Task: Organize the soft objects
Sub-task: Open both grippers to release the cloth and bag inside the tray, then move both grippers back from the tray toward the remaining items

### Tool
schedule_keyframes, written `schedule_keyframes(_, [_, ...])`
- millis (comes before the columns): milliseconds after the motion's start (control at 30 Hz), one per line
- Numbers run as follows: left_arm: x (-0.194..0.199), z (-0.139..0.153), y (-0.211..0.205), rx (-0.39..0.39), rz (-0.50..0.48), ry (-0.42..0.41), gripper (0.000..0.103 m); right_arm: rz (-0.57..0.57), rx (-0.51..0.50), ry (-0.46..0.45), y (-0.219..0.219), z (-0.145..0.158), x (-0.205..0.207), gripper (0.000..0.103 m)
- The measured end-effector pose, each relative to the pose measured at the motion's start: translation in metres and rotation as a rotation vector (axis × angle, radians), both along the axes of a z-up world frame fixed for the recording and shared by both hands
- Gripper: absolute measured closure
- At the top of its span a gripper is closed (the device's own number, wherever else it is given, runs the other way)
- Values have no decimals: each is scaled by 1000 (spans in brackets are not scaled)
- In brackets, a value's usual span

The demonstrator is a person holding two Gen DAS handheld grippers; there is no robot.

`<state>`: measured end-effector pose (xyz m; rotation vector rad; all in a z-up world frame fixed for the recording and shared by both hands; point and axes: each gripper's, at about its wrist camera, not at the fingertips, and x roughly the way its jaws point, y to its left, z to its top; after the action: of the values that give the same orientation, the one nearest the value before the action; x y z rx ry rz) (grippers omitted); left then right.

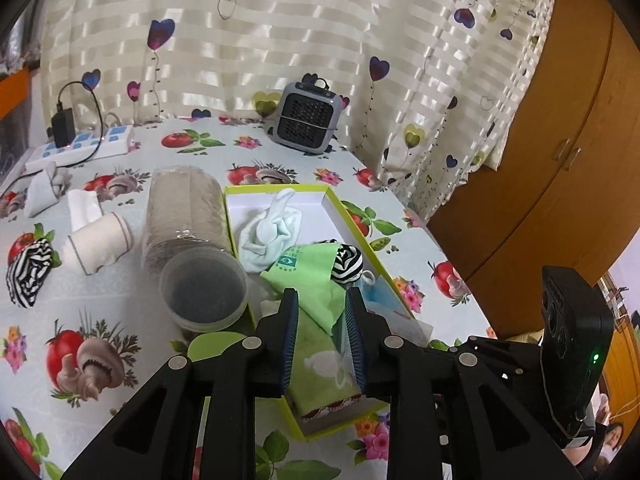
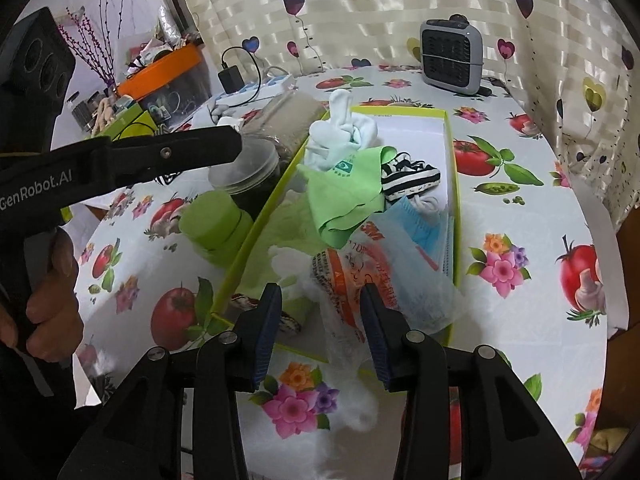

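A lime-green box [image 1: 362,236] [image 2: 450,148] on the table holds a white cloth bundle [image 1: 268,232] [image 2: 344,132], a light green cloth [image 1: 316,276] [image 2: 344,196], a striped sock [image 1: 348,264] [image 2: 408,176], a blue mask [image 2: 416,224] and a plastic packet [image 2: 360,280]. My left gripper [image 1: 322,300] hangs open over the box, astride the green cloth and a green towel [image 1: 320,360]. My right gripper [image 2: 320,296] is open over the box's near end, around the plastic packet. Left of the box lie a striped sock [image 1: 28,272], a white roll [image 1: 100,244] and white socks [image 1: 44,188].
A clear plastic jar [image 1: 188,224] lies on its side against the box's left wall. A green lid [image 2: 216,224] sits beside it. A small grey heater [image 1: 308,118] and a power strip [image 1: 80,146] stand at the back. A curtain hangs behind; a wooden cabinet [image 1: 560,160] is at right.
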<state>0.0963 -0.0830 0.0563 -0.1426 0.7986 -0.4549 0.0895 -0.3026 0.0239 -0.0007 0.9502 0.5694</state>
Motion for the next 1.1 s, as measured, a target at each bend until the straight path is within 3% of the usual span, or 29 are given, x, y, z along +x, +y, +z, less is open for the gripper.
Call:
schedule_keyframes(733, [-21,-6,36,1,53,17,80,-73,53,-105,2,31,-21,61])
schedule_keyframes(1100, [-28,0,49,9,64,-12,80,-67,59,-126,11,35,-20,61])
